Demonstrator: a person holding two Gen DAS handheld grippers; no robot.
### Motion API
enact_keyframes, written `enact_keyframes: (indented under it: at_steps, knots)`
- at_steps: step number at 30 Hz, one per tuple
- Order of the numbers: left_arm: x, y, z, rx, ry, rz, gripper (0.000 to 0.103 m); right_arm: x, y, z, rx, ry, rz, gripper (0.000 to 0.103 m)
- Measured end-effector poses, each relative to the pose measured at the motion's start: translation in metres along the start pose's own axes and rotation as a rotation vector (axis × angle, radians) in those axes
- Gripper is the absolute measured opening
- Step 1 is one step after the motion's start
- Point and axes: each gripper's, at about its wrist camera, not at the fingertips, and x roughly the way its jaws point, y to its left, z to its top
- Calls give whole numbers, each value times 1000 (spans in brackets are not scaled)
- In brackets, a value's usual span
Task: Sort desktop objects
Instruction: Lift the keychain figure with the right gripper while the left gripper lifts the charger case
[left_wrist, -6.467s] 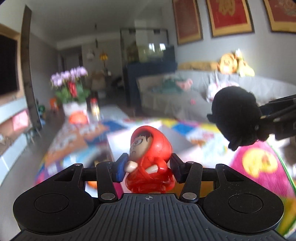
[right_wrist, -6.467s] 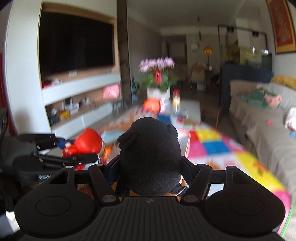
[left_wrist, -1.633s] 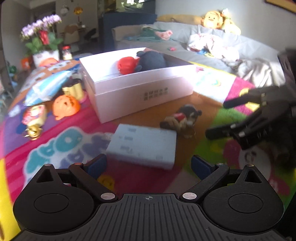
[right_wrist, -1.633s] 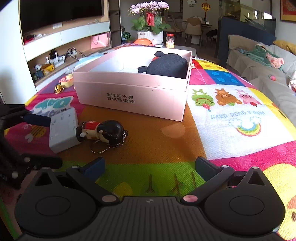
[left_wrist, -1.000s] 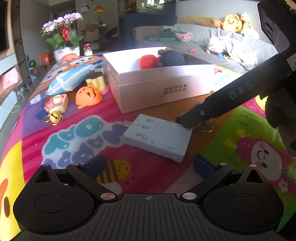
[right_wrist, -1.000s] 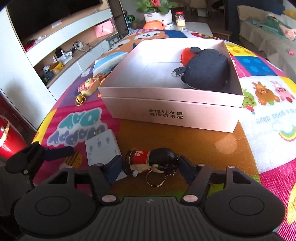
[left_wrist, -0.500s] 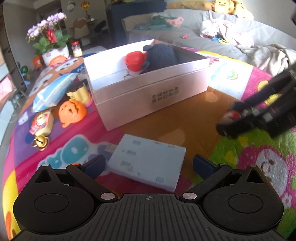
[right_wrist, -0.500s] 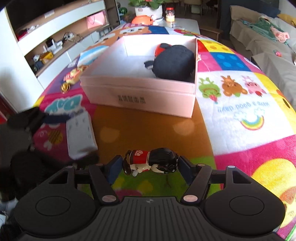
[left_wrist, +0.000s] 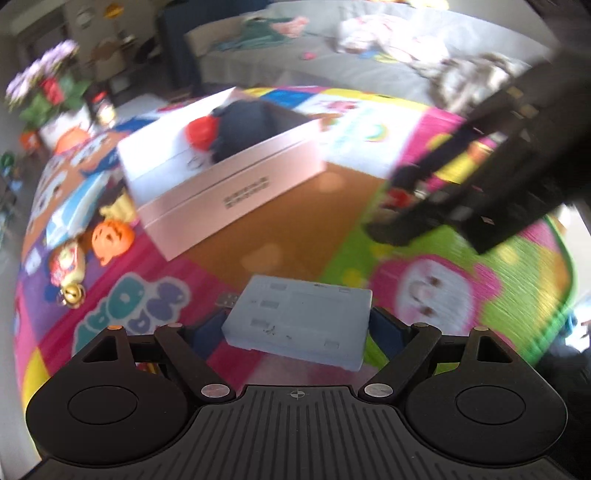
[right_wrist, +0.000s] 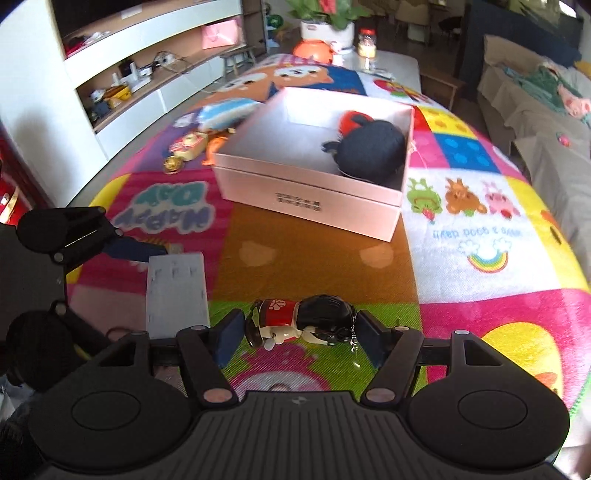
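My left hand-held gripper is closing its jaws on the pale blue flat box, lifted just above the table. My right hand-held gripper stays clamped on the black-haired keychain figure, short of the open pink box.

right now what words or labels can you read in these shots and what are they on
"Happy Day": on the play mat, seen upside down in the right wrist view.
"have a good day": on the mat's white panel above the rainbow, also upside down.
Dark print on the front of the pink box: too small to read.
Grey case: no readable text.
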Motion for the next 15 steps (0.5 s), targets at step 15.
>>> enact_keyframes:
  at_steps: [15]
  knots:
    - [-51, -27, -24, 132, -106, 97, 70, -41, 30, -20, -109, -79, -49, 67]
